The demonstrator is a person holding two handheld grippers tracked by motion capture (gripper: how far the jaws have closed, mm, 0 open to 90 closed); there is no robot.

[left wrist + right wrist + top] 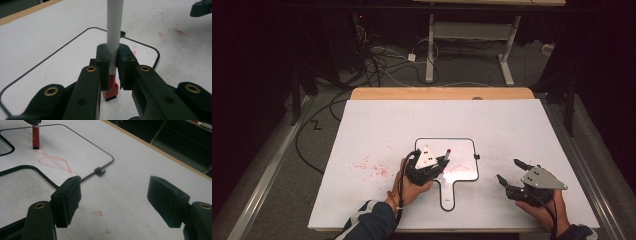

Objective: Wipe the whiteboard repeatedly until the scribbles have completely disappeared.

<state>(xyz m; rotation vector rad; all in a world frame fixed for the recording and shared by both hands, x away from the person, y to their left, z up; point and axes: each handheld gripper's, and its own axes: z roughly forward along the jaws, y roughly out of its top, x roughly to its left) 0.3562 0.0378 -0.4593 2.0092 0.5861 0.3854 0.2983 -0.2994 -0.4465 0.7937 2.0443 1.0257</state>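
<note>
My left gripper [442,166] is shut on a marker [446,156] with a white barrel and a red end. In the left gripper view the pads [103,62] clamp the barrel [114,30] just above the red end, which points down at the small whiteboard [57,65]. That black-rimmed board [462,150] has a handle toward me. The right gripper view has the red end [36,137] standing at a red line drawing [55,161] on the board. My right gripper [508,170] rests open to the right of the board, its jaws [115,200] wide with nothing between them.
The board lies on a large white sheet [387,125] covering the table, with red smudges [369,167] left of the board. A small black clip [100,171] sits on the board's rim. A wooden edge [442,93] runs along the back; cables cover the floor beyond.
</note>
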